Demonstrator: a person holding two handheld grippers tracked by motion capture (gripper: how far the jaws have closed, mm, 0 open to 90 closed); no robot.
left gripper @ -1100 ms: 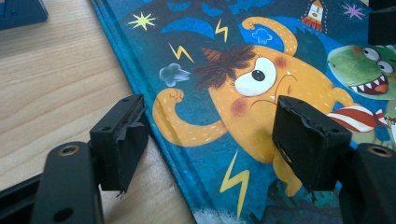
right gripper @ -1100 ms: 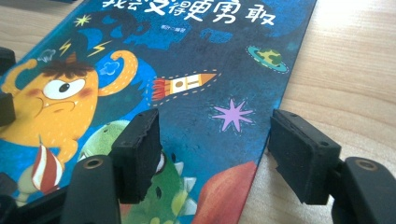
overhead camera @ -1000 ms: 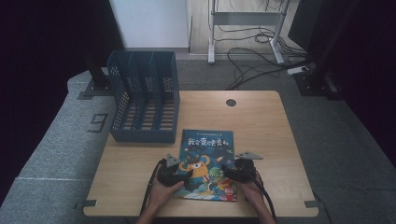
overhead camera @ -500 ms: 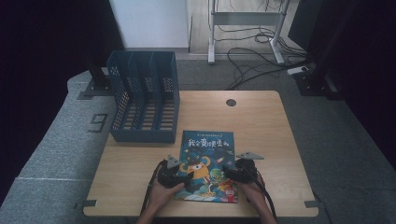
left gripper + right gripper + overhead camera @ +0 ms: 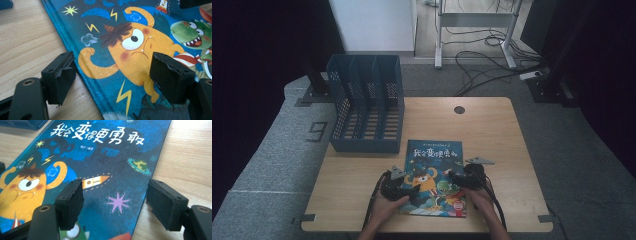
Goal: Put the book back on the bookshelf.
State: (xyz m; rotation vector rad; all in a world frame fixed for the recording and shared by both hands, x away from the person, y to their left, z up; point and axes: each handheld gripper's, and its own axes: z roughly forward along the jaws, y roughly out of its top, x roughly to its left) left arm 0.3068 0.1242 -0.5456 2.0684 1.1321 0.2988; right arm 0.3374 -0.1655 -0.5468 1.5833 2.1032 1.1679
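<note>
A picture book (image 5: 434, 176) lies flat on the wooden counter (image 5: 492, 135), at its near edge, just in front of a blue file rack (image 5: 367, 102). Its dark blue cover shows white Chinese title characters, a one-eyed orange monster, a green toothy creature, a rocket, a planet and yellow lightning bolts. The left hand-held gripper (image 5: 112, 80) straddles the book's left edge and the right hand-held gripper (image 5: 113, 202) its right edge; the jaws of both have just been opening and stand wide, pressing nothing.

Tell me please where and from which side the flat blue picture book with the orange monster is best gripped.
The blue picture book with the orange monster cover lies flat on the wooden table, so only its thin edges offer a hold. Probably best: grip a long side edge near the lower corner, coming in low from the side. The left hand-held gripper already straddles the spine edge, jaws open.
</note>
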